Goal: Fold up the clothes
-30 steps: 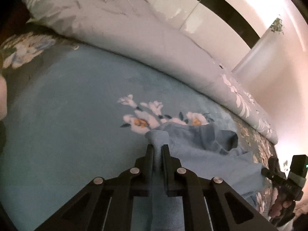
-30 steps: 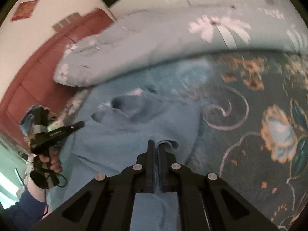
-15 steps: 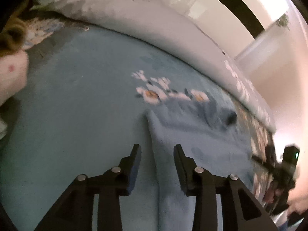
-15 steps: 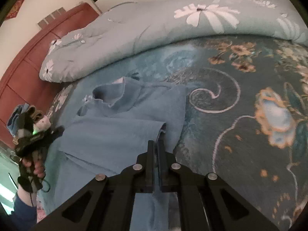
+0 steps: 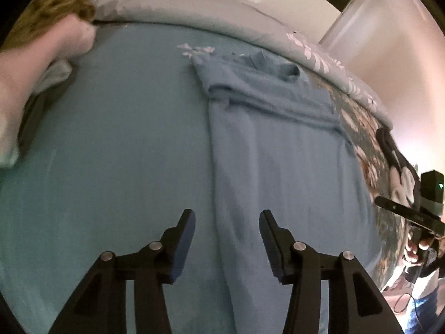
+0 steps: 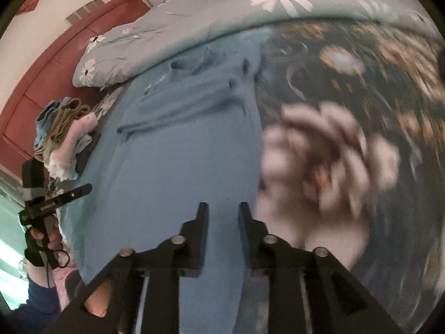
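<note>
The blue garment lies flat on the bed, stretched lengthwise away from both cameras, with its collar end bunched up close to the rolled floral quilt at the far side. Near that end, a band of fabric is turned over across the chest, which looks like the sleeves or shoulders already folded inward. The long body below it is smooth and narrow, so I judge the lengthwise folds to be done or nearly done.

The left claw stands wide apart and holds nothing; it hovers above the near part of the garment, with the garment's left edge running between its fingers. The right claw is parted more narrowly and is also empty, over the garment's right side, where the cloth meets the dark patterned bedspread. That view is heavily blurred on the bedspread side, so detail there is unreliable.

What seems left is the crosswise fold: bringing the near hem up toward the collar, perhaps twice, to make a compact bundle. After that, the piece would probably join the pile of other clothes at the bed's left edge, though whether those are folded or waiting I cannot tell.
</note>
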`<state>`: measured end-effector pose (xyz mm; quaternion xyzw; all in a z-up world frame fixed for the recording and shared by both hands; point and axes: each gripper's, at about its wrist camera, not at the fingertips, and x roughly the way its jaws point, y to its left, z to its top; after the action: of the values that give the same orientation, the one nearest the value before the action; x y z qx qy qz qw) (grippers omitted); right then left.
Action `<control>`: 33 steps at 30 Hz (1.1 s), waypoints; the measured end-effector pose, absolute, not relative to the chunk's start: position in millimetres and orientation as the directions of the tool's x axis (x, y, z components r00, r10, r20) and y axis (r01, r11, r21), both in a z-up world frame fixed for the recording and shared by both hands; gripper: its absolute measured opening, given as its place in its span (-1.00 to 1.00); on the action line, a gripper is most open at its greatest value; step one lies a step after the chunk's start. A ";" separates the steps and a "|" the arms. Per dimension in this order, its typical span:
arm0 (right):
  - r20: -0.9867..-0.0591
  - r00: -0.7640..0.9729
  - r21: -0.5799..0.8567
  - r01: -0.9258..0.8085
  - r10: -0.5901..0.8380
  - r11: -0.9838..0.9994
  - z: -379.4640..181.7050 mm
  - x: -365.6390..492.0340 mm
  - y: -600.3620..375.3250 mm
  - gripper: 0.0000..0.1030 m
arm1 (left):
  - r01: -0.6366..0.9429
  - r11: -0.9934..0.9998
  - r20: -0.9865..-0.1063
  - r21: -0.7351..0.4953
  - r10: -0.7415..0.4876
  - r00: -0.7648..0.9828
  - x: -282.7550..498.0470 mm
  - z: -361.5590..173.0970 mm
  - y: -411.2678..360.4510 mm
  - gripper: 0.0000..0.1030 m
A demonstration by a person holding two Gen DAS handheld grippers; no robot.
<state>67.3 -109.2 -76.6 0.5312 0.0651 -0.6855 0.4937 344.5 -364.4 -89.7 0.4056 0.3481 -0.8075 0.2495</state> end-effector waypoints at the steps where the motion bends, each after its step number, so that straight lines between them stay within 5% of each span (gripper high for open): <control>1: -0.789 0.061 0.446 0.741 -0.611 -0.502 -79.0 73.6 -97.7 -0.45 | 0.686 -0.630 -0.829 -0.364 -0.117 -0.547 350.1 -90.5 -358.1 0.01; 17: -0.677 0.218 0.648 0.628 -0.703 -0.430 -116.1 115.1 -41.9 -0.33 | 0.683 -0.577 -0.814 -0.448 -0.054 -0.579 373.1 -105.8 -301.7 0.10; 20: -0.648 0.239 0.678 0.613 -0.723 -0.406 -115.9 115.1 -40.7 -0.33 | 0.647 -0.534 -0.763 -0.544 -0.005 -0.646 375.2 -107.8 -306.8 0.10; 31: -0.584 0.275 0.748 0.549 -0.764 -0.374 -124.4 103.4 -42.0 -0.35 | 0.605 -0.476 -0.708 -0.638 0.055 -0.704 370.1 -116.2 -314.3 0.07; 33: -0.582 0.278 0.747 0.554 -0.764 -0.368 -124.4 104.8 -46.5 -0.51 | 0.601 -0.463 -0.699 -0.651 0.056 -0.713 373.2 -118.4 -314.2 0.04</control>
<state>104.8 -46.5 -124.4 0.5757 -0.0913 -0.5938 0.5546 373.2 -314.2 -118.4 0.3367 0.4884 -0.7862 0.1732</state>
